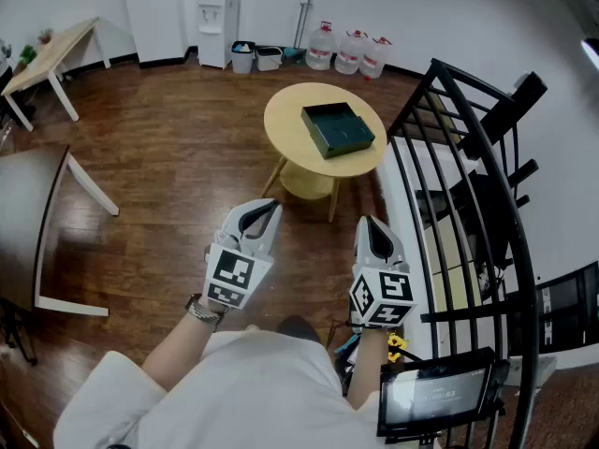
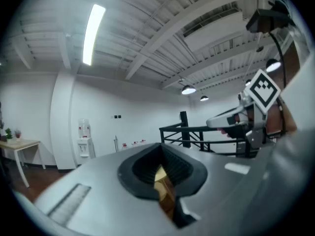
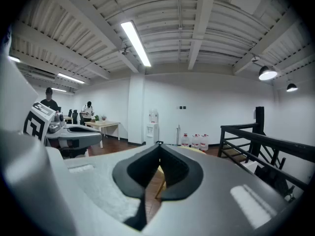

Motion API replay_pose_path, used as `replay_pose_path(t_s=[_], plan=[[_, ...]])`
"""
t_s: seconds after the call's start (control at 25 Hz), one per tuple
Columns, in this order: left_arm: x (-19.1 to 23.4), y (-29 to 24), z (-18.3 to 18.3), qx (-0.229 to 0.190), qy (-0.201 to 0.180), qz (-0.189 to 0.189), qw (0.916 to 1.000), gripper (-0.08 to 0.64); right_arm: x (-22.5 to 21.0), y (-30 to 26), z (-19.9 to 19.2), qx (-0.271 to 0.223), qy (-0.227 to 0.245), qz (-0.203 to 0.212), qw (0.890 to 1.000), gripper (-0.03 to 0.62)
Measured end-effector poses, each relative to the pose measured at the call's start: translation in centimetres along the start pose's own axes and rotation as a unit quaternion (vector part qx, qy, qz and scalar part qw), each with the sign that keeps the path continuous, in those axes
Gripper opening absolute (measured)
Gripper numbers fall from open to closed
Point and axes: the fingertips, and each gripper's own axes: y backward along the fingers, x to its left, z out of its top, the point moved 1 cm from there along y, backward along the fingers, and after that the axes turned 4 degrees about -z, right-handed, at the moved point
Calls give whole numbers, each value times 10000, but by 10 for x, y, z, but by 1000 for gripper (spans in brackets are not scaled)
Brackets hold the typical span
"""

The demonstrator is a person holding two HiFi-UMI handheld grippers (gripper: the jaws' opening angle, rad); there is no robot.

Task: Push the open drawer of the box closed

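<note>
A dark green box (image 1: 337, 129) lies on a round yellow table (image 1: 290, 115) in the head view, well ahead of both grippers. It shows a rimmed hollow from above, and I cannot tell drawer from casing at this distance. My left gripper (image 1: 267, 210) is held low near my body, pointing toward the table, jaws shut and empty. My right gripper (image 1: 372, 225) hangs beside it, also shut and empty. In the left gripper view the left gripper (image 2: 160, 149) points over the room, with the right gripper (image 2: 236, 119) at its side. The right gripper (image 3: 158, 149) likewise faces the room.
A black stair railing (image 1: 468, 157) runs close along the right. A dark table (image 1: 28, 213) stands at the left and a pale wooden desk (image 1: 51, 54) at the far left. A water dispenser (image 1: 217, 26), bins (image 1: 255, 57) and water bottles (image 1: 351, 52) line the back wall.
</note>
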Motion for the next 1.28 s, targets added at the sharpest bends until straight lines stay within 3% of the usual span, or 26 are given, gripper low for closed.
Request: replay_pose_path(t_s=[0.28,0.56,1.28], plan=[[16,-3,-11,109,8,-103,9999,9,8,-13,-1,25,-2,-54,10000,2],[32,-41,-22,238,1,-136,9996,9,-10,-49,-10,128,-85,-74,9999,2],[94,-257,6,265,-58,-176,9995,9,-132,-239,27,-37,-90,141,9999,2]])
